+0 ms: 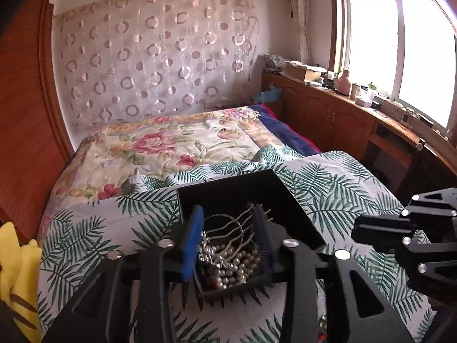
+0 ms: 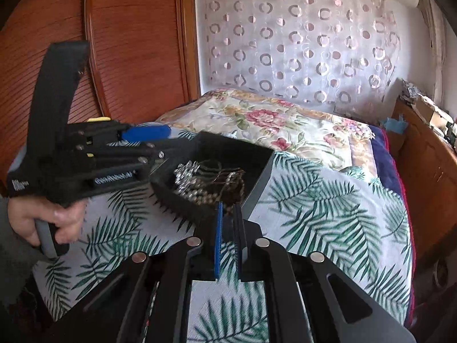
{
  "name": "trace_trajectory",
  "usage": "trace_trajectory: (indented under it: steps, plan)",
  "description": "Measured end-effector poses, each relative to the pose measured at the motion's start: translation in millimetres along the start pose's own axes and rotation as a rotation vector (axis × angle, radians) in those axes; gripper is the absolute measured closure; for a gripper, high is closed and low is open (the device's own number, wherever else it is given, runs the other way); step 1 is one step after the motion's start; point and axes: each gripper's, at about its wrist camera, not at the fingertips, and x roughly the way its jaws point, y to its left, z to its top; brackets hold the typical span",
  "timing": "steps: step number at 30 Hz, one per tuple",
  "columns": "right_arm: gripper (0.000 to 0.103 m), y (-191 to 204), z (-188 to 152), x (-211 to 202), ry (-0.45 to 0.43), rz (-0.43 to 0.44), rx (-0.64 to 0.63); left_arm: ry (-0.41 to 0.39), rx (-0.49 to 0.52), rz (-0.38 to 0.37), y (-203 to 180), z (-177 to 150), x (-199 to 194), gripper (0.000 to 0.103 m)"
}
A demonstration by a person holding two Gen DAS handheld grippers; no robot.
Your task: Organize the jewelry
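A black open box [image 1: 242, 194] sits on a palm-leaf cloth [image 1: 328, 188]; it holds a heap of pearl beads [image 1: 231, 263], silver chains and a wavy hairpin [image 1: 240, 228]. My left gripper [image 1: 228, 237] is open, its fingers set over the box's near part around the heap. In the right wrist view the box [image 2: 257, 168] lies ahead with the jewelry [image 2: 200, 185] inside. My right gripper [image 2: 227, 228] is nearly shut and empty, fingertips just at the box's near wall. The left gripper [image 2: 151, 140] reaches in from the left there.
A bed with a floral quilt [image 1: 160, 145] lies behind the cloth. A wooden wardrobe [image 2: 128, 43] stands at left, a low wooden cabinet [image 1: 328, 108] with clutter under the window at right. A yellow plush toy [image 1: 17, 271] lies at the left edge.
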Motion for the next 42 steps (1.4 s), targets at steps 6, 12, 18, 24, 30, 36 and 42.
trace_trajectory:
  steps: [6,12,18,24,30,36,42]
  plan:
    - [0.094,13,-27,-5,0.019,0.022,-0.011,-0.025,-0.023,-0.022,5,-21,-30,0.035]
    - [0.081,19,-47,3,0.059,0.041,-0.001,-0.048,-0.037,-0.004,9,-42,-51,0.012]
    - [0.081,21,-55,15,0.100,0.060,0.001,-0.026,-0.062,-0.005,21,-69,-63,0.010]
    - [0.081,23,-58,29,0.153,0.061,0.001,0.009,-0.087,0.002,35,-92,-68,0.009]
    - [0.081,21,-58,40,0.189,0.067,0.019,0.035,-0.103,-0.002,42,-103,-70,0.009]
    - [0.096,25,-62,36,0.184,0.058,0.004,0.053,-0.093,-0.011,36,-106,-68,0.009]
    - [0.096,22,-69,9,0.112,0.032,0.043,0.084,-0.063,-0.046,21,-109,-67,0.009]
